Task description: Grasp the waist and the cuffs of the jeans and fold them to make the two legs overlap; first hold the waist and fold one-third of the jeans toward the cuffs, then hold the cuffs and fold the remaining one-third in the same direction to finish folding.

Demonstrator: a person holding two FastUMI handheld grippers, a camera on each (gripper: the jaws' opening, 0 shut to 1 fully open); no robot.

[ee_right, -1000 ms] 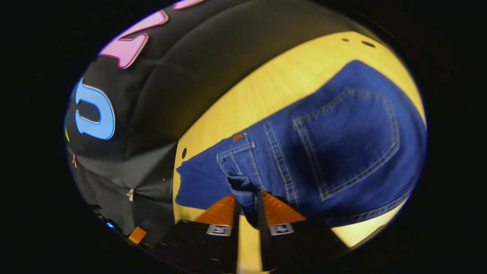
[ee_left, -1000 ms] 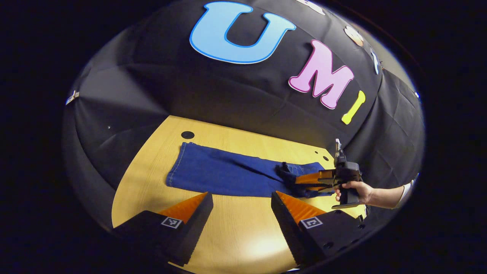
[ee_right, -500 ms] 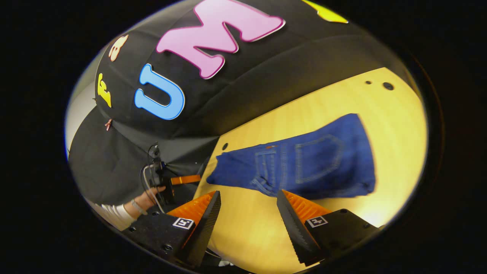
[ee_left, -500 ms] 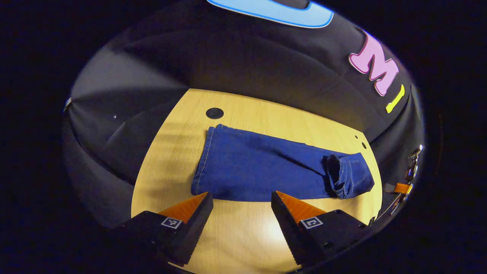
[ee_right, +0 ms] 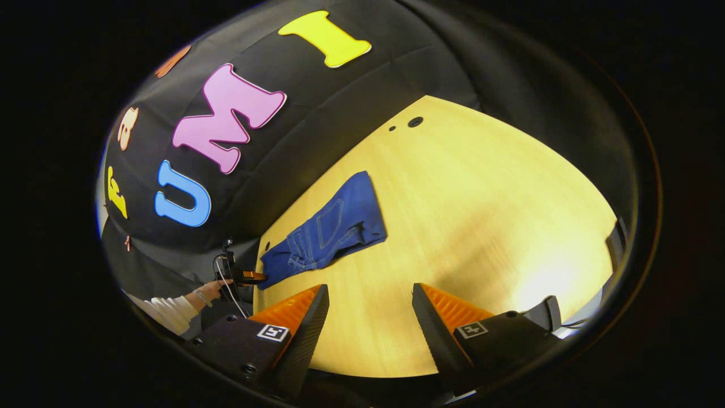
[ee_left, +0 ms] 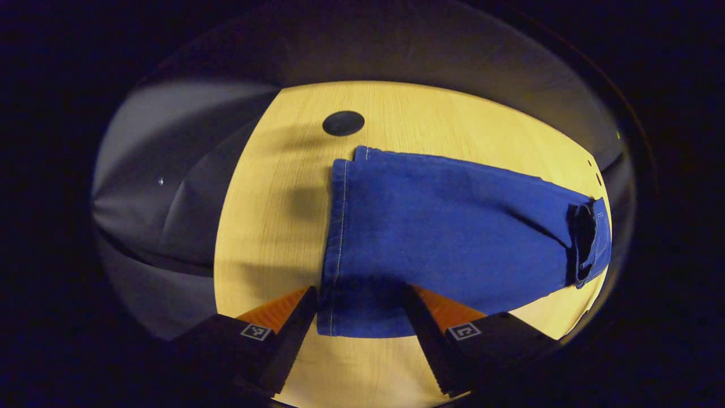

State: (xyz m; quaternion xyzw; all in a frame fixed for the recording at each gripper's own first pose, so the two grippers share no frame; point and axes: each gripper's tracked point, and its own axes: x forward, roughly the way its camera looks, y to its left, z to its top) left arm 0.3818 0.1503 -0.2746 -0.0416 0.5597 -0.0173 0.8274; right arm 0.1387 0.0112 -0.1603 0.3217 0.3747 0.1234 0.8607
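1. Here, in the left gripper view, dark cloth hangs at the left, bunched in folds beside the table, a pale wooden top lit brightly near its front edge.
2. A round black hole sits in the tabletop just behind the jeans.
3. The jeans lie flat across the table, cuffs at the left, the folded-over waist far right near the table's edge.
4. The left gripper has its fingers spread wide, one on each side of the near cuff corner, not pressing it.
5. In the right gripper view, a hand with a white sleeve holds the left gripper at the far left, against the jeans' cuff end.
6. There the jeans lie along the table's far-left edge, under the cloth wall.
7. The right gripper is released, fingers apart over bare table, well away from the jeans.
8. Two small holes mark the table's far corner.
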